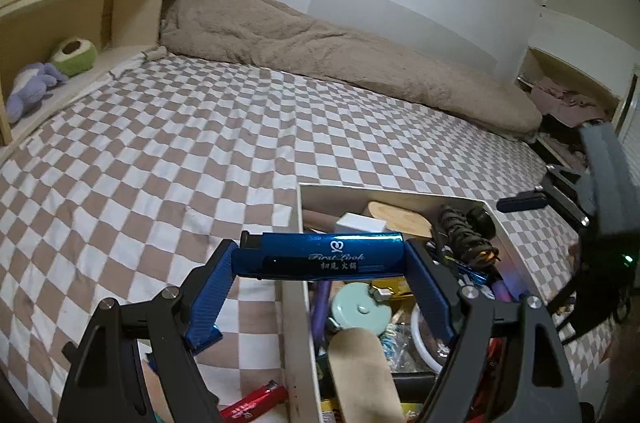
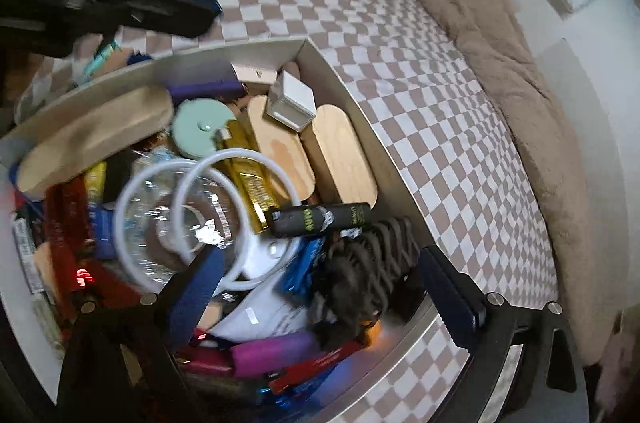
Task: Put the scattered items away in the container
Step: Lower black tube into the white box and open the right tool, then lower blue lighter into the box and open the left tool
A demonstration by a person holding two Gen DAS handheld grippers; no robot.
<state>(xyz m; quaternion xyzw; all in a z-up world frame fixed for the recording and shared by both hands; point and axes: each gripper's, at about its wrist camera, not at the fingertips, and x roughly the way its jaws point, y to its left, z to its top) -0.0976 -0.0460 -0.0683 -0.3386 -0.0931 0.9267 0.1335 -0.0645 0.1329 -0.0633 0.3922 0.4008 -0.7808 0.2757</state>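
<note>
Under clutter, container (image 2: 352, 103) floor hidden, contents blurred

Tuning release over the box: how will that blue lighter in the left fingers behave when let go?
The blue lighter looks rigid and glossy, so probably slippery; the left gripper holds it only by its ends. It looks small, so probably light. Dropped into the cluttered box, it may slide off things rather than settle flat.

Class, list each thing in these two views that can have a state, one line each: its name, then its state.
left gripper: shut on the blue lighter
blue lighter: held crosswise, above the box's left wall
right gripper: open, holding nothing, above the box
box: open-topped, crowded with items
red lighter: lying on the checked sheet, outside the box
</note>
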